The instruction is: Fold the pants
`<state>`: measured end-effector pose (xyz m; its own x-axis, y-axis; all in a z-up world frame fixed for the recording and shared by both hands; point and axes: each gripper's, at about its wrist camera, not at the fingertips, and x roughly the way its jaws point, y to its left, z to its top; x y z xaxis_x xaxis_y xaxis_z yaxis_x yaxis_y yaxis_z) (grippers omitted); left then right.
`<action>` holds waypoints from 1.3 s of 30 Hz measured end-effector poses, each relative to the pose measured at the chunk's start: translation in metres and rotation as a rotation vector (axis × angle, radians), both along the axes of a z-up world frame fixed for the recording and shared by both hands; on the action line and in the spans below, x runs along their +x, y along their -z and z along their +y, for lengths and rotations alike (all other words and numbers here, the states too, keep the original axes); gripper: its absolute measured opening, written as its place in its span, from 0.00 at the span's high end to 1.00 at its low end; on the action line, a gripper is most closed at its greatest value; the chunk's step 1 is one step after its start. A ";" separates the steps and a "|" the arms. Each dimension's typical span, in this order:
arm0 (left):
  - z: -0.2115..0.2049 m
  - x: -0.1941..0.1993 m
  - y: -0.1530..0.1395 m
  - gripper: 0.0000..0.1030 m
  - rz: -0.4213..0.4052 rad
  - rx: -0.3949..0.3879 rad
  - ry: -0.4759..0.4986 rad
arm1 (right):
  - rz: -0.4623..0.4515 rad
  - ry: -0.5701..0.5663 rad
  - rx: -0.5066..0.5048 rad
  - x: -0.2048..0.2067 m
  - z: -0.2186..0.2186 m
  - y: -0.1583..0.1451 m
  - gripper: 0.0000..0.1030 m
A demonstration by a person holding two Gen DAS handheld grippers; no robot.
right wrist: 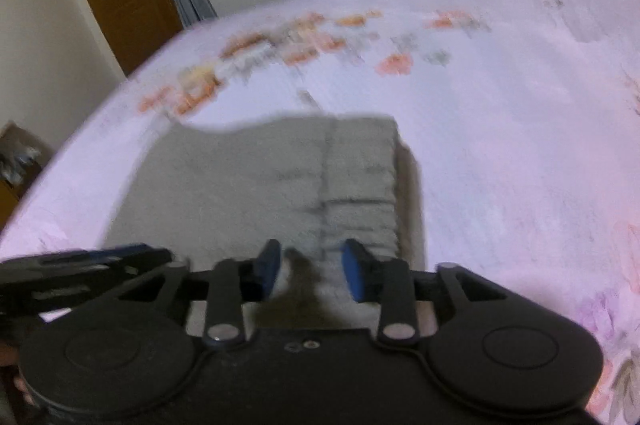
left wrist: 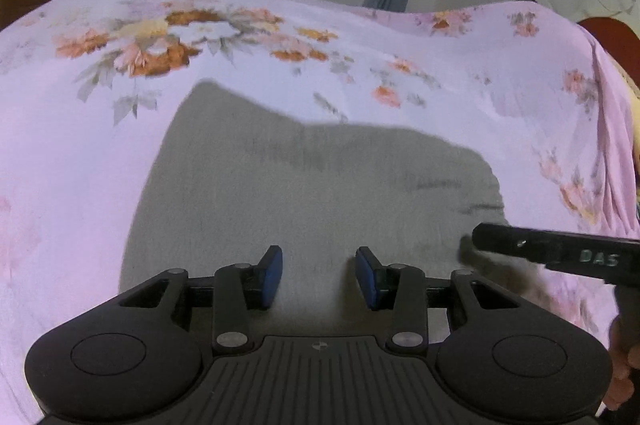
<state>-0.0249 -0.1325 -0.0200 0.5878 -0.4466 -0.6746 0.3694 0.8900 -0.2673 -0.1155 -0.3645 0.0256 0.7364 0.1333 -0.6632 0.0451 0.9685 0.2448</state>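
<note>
Pants (left wrist: 320,185) are lying grey and already folded into a compact block on the flowered pink bed (left wrist: 80,185), filling the lower middle of both views. Starting at the left of the left wrist view, bare sheet is running up to the cloth's left edge; at lower centre your left tool (left wrist: 319,275) is hovering over the fabric with its blue pads parted and nothing between them. At the right edge your right tool (left wrist: 480,235) is reaching in just beside the ribbed waistband end. In the right wrist view, that right tool (right wrist: 308,271) is likewise standing apart over the pants (right wrist: 260,185), pads pressing on nothing, though blur is softening the picture. You seem to be between folds or finishing, judging by the layered right edge. Next, you are probably needing to pinch one short end with both tools and carry it across squarely, keeping layers aligned.
</note>
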 end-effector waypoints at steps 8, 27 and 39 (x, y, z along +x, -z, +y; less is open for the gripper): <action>-0.013 0.062 0.010 0.61 0.037 0.011 -0.031 | -0.051 -0.014 -0.067 0.067 0.016 -0.012 0.63; -0.026 0.110 0.016 0.61 0.005 0.009 -0.087 | -0.045 -0.020 -0.150 0.060 0.011 0.004 0.63; -0.001 0.003 0.022 0.61 -0.003 0.063 -0.078 | -0.010 -0.047 -0.239 0.008 0.031 0.018 0.63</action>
<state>-0.0219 -0.1331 -0.0419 0.6213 -0.3558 -0.6981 0.2990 0.9312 -0.2086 -0.1071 -0.3338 0.0074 0.7399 0.0078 -0.6727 -0.0028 1.0000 0.0085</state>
